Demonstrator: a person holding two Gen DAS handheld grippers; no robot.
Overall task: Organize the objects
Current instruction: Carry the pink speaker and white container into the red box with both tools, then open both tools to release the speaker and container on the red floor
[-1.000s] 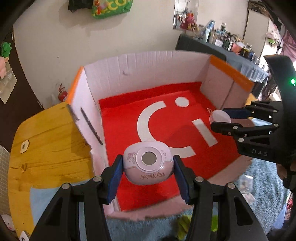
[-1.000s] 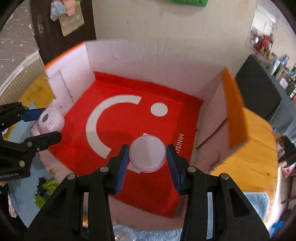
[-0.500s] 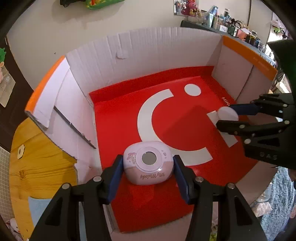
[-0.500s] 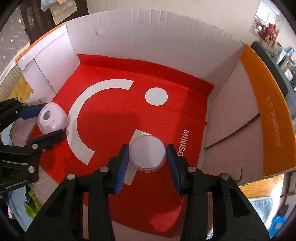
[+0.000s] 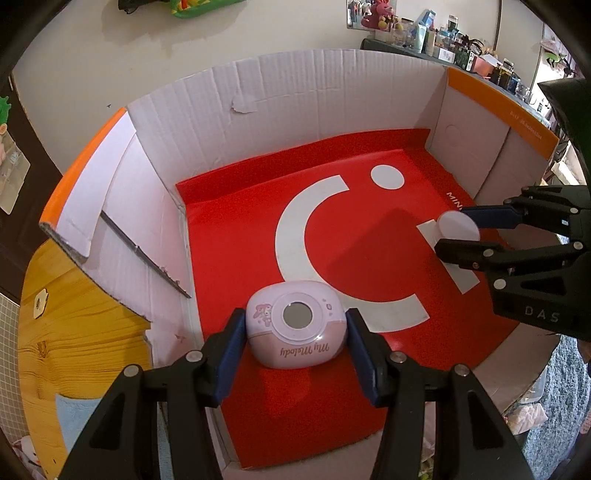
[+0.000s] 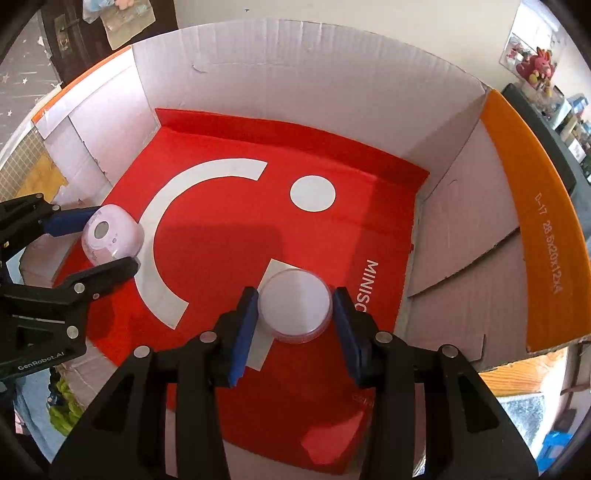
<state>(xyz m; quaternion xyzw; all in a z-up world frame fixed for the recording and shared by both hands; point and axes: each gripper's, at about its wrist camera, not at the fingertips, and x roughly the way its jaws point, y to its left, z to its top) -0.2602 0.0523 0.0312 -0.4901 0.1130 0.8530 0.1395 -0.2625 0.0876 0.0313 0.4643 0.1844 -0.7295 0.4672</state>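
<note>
Holding: both grippers are loaded, both inside the box.
Left gripper (image 5: 295,334): clamped on the pink case (image 5: 295,328), one blue pad on each side. Seen in right view at 9 o'clock (image 6: 110,240).
Pink case: rounded, "My Melody" print on the front, round grey window on top. Sits at 6 o'clock in left view, over the near-left part of the red liner (image 5: 240,229). Contact with the liner: can't tell.
Right gripper (image 6: 295,310): clamped on the round tin (image 6: 294,308), pads on its rim at 9 and 3 o'clock. Seen in left view at 3 o'clock (image 5: 461,236).
Round tin: flat, pale lid, clear rim. Over the white bar of the liner logo, just left of the "MINISO" print. Contact with the liner: can't tell.
Spacing: case and tin well apart, white arc of the logo between them.
Box (image 6: 295,70): cardboard, open top, orange-edged flaps at 9 and 3 o'clock, red liner covers the floor.
Outside box: wooden table (image 5: 74,332) at 8 o'clock in left view; cluttered shelf (image 5: 443,33) at 1 o'clock.
</note>
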